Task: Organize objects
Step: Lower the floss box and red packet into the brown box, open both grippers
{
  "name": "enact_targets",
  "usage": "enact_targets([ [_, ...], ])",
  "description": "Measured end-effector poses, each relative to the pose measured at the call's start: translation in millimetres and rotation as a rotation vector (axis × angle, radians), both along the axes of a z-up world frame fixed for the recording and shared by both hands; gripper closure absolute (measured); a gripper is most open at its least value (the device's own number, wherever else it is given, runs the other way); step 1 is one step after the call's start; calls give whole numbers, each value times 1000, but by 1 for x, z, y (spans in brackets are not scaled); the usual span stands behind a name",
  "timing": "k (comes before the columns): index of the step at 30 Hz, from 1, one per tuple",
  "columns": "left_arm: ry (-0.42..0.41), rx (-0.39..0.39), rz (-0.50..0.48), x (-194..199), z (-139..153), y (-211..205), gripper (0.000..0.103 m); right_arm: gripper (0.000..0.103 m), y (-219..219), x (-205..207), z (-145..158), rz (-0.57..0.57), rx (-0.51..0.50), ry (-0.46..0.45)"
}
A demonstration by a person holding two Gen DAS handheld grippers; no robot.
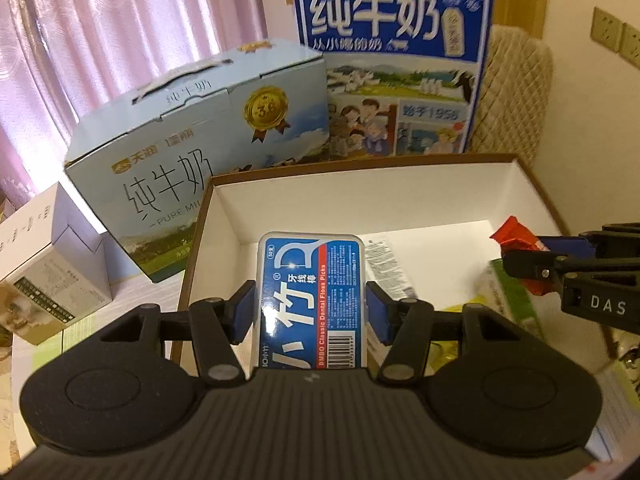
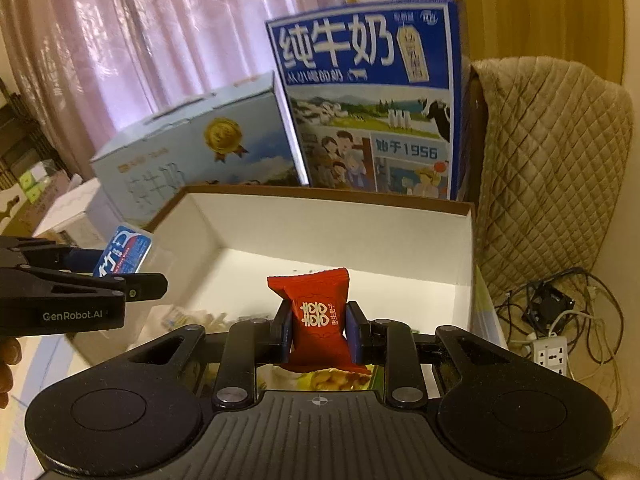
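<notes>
Left wrist view is showing the left gripper [image 1: 311, 306] pinching a floss pick box [image 1: 312, 300] over the near-left part of the open white box [image 1: 360, 196], while the right gripper [image 2: 318, 330] is clamping a red candy packet [image 2: 316, 312] above that box's floor. Both items are apparently being carried in for placing. Next, each gripper needs lowering and releasing over bare floor. Both are angling downward, side by side.
</notes>
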State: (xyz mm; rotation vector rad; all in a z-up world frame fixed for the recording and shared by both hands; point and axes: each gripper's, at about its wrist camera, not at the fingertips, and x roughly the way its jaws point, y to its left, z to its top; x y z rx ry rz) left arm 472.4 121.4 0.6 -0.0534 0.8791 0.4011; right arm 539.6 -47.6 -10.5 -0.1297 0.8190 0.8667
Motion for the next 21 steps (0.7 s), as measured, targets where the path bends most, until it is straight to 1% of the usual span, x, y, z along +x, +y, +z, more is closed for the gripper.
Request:
enact_targets([
  [5,44,22,-9,25,-16,11,50,79,17,18,-11,-7,-31,5],
  [9,72,20,-10,46,-29,20,50,79,29,31,-21,-13,-63,13],
  [13,109,52,-17,66,-44,24,50,79,38,40,-29,-16,-93,17],
  [18,136,28,-14,82,-59,30,50,79,42,49,-34,-27,-98,27],
  [21,137,23,-22,87,-64,29,49,79,43,53,-34,-31,-94,30],
])
